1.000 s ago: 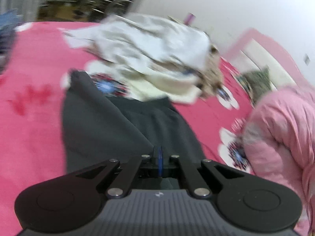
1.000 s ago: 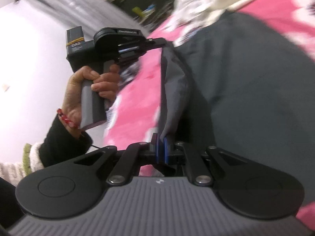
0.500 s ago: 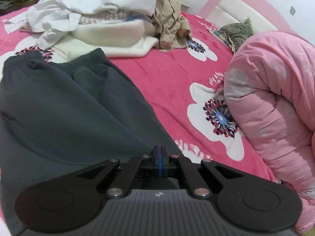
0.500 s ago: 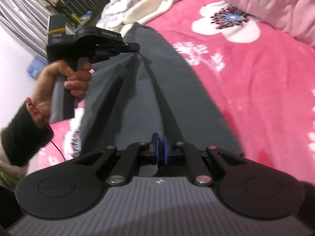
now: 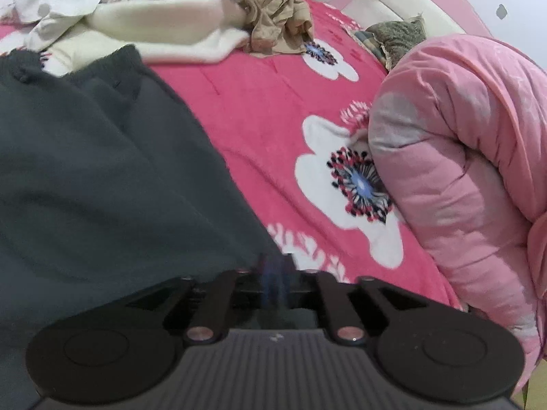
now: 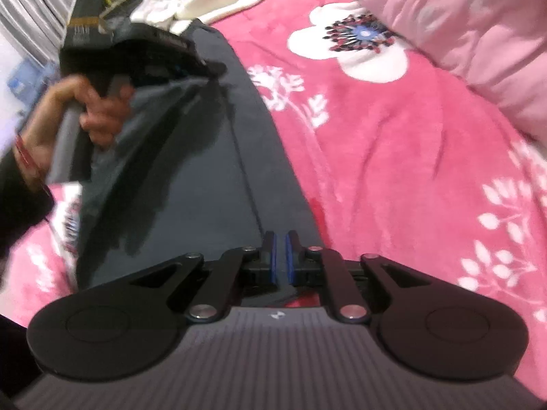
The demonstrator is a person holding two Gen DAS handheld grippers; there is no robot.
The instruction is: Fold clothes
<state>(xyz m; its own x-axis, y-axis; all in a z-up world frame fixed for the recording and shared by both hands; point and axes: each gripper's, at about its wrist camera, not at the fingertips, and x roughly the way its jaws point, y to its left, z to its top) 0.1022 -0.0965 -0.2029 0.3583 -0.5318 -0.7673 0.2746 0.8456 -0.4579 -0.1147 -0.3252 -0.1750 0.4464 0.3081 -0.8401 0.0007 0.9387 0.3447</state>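
Right wrist view is showing the dark grey trousers [image 6: 205, 184] lying lengthwise ahead of the right gripper [image 6: 280, 256], apparently already doubled leg over leg, judging by the long seam line running away from the tool. The lengthwise fold therefore looks done; the crosswise folds are still waiting, and so is the heap of unfolded clothes [image 5: 136, 24] lying far ahead of both tools. The right gripper's blue pads [image 6: 272, 256] are starting to part, with the near hem of the trousers still lying in the narrow gap between them, and the tool is angling steeply down at the pink flowered bedspread [image 6: 393, 153].

Ahead and to the left of that tool, the person's left hand [image 6: 85, 112] is wrapping around the handle of the left gripper [image 6: 212, 68], which is tilting down over the trouser edge. From the left wrist view, its jaws are opening and blurring with motion; the trouser edge is lying just under and ahead of the left gripper [image 5: 275, 273], seemingly let go. A rolled pink quilt [image 5: 461, 171] is sitting off to that tool's right.
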